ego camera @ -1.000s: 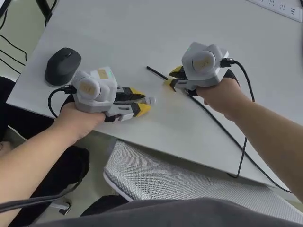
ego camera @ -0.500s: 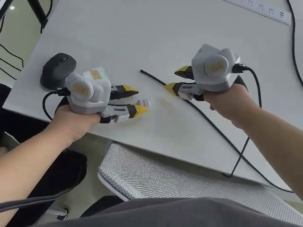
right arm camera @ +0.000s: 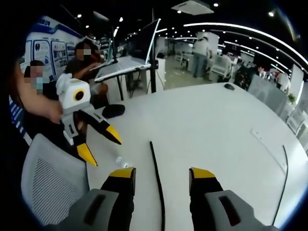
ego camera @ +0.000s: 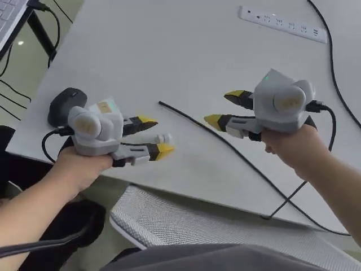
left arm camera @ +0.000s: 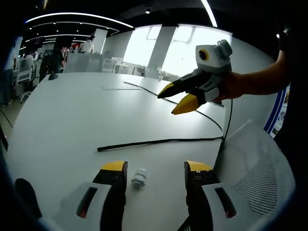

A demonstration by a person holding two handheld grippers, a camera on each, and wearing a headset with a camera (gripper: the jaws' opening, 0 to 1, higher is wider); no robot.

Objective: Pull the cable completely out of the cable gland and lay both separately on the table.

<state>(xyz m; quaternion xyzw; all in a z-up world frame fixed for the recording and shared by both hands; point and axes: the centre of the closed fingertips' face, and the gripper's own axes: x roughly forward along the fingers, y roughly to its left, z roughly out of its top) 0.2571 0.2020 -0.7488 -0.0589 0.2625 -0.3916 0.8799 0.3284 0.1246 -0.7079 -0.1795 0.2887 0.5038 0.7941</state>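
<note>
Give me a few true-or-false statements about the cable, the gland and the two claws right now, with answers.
1. The cable runs through the cable gland. False: the cable lies on the table apart from the cable gland.
2. The left claw is open, with the gland lying on the table between its jaws. True.
3. The right claw is clamped on the cable. False: it is open and holds nothing.
4. A power strip lies at the far side of the table. True.
5. The mouse sits beside the right claw. False: it is near the left claw.
</note>
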